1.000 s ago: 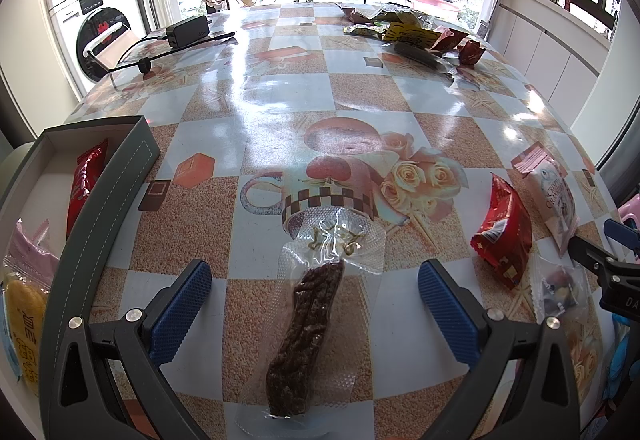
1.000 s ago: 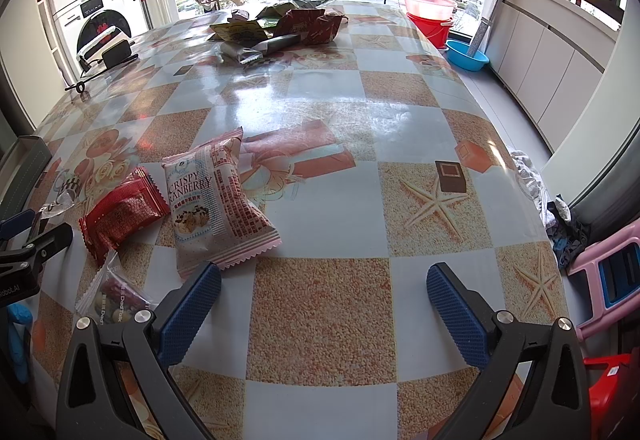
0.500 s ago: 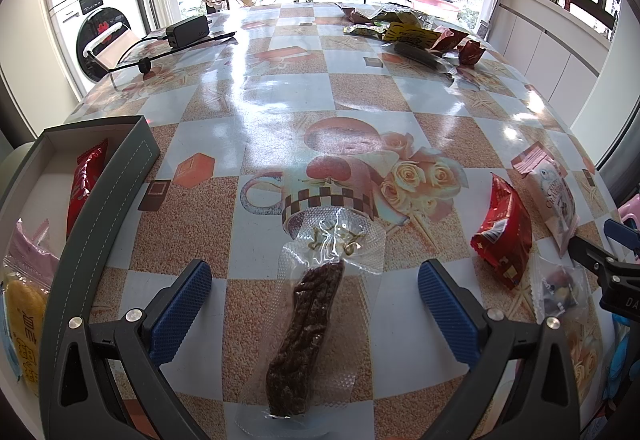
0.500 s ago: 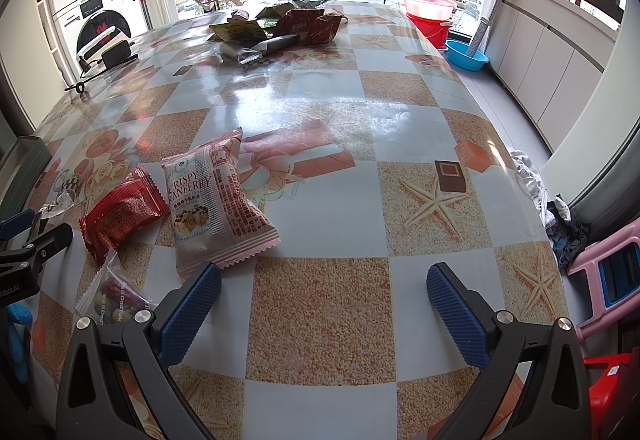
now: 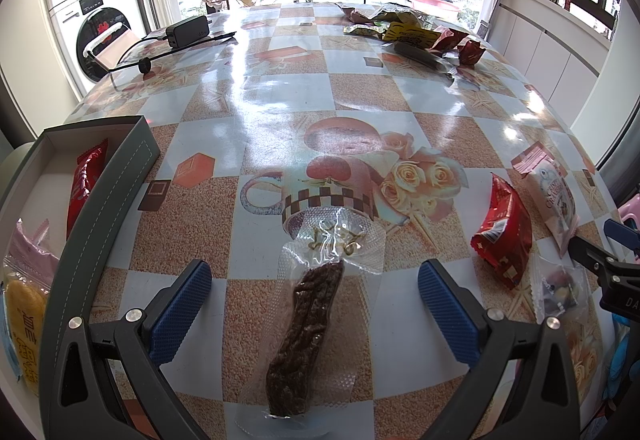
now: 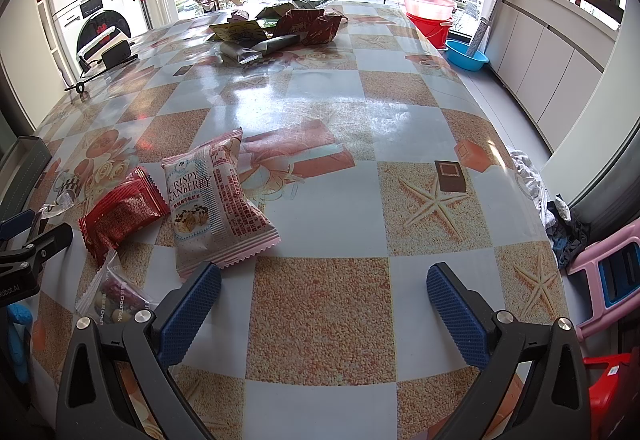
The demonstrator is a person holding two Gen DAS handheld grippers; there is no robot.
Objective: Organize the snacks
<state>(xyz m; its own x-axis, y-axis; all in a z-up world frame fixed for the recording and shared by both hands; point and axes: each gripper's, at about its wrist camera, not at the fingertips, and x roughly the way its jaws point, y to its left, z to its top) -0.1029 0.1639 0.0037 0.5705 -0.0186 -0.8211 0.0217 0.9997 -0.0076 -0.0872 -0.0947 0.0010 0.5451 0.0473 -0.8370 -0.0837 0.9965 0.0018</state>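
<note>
Desk [image 5: 280, 111] has a glossy checkered cover. Lying on it:
- clear-wrapped brown meat stick [image 5: 308, 336], near edge
- red packet [image 5: 505, 236], pink-white cranberry crisp bag [image 6: 216, 199] just beside it, small clear candy bag [image 5: 558, 286] close by
- grey box [image 5: 100, 199] at left edge, snacks inside
- black power adapter [image 5: 188, 31] with cable, far left
- pile of wrappers [image 5: 408, 33], far end
</note>
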